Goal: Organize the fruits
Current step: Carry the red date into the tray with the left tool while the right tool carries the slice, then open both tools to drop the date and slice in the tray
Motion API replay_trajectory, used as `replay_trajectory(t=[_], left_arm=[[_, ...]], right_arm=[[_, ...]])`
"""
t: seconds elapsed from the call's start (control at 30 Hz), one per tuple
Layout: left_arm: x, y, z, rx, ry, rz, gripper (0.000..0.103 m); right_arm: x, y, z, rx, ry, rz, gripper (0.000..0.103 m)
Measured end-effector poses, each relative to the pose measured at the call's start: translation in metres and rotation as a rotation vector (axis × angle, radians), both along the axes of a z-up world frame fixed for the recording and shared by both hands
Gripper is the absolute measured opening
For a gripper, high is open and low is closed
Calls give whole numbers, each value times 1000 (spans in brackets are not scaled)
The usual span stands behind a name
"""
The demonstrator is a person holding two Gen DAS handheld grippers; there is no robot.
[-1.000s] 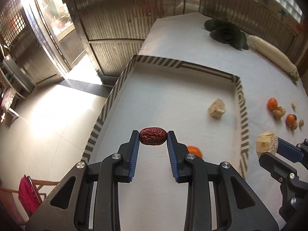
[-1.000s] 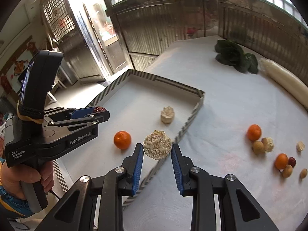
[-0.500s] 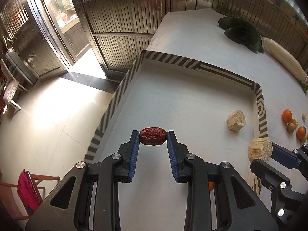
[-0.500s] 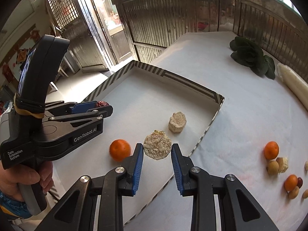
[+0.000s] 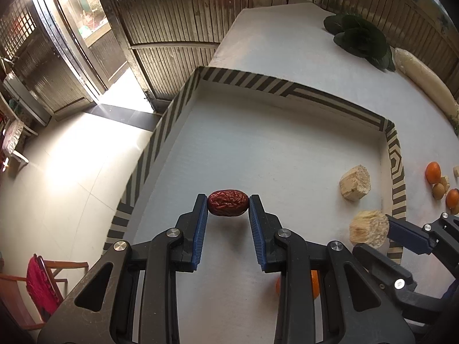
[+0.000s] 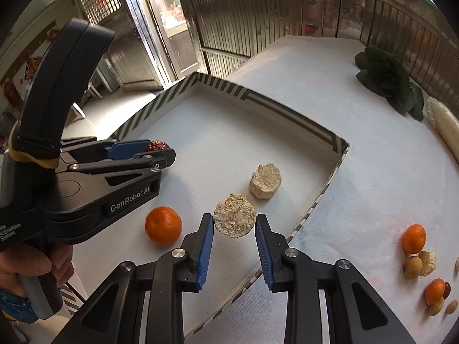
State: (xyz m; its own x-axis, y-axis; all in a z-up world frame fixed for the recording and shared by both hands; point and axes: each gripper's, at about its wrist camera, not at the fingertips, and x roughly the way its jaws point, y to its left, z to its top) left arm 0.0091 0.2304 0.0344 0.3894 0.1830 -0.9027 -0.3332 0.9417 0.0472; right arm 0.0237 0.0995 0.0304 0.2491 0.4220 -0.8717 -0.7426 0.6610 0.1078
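While clamped, each hand-held gripper [image 5: 228, 207] [image 6: 234, 221] holds one fruit.

— What's that dark leafy vegetable [image 5: 360, 38] at the far end of the white table [image 5: 275, 46]?

— Some greens, just beside a long white radish [image 5: 424, 81].

— And off the table?

— Wooden slatted wall [image 5: 183, 14], open doorway [image 5: 83, 20], and a chair with a red cloth [image 5: 40, 285].
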Motion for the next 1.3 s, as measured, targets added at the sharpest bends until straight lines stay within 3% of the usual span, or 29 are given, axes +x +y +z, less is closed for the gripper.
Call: replay_trajectory(t=[0.37, 0.67, 0.83, 1.3], left_arm=[[3, -4, -6, -11, 14, 6, 28], [-2, -4, -3, -4, 13, 27, 29], [-8, -9, 8, 8, -12, 33, 62], [-20, -58, 50, 31, -98, -69, 63]], right_arm=[[-4, 6, -10, -9, 16, 23, 29], [-13, 0, -3, 17, 8, 14, 36], [-15, -13, 14, 73, -7, -30, 37], [-24, -86, 49, 132, -77, -192, 39]])
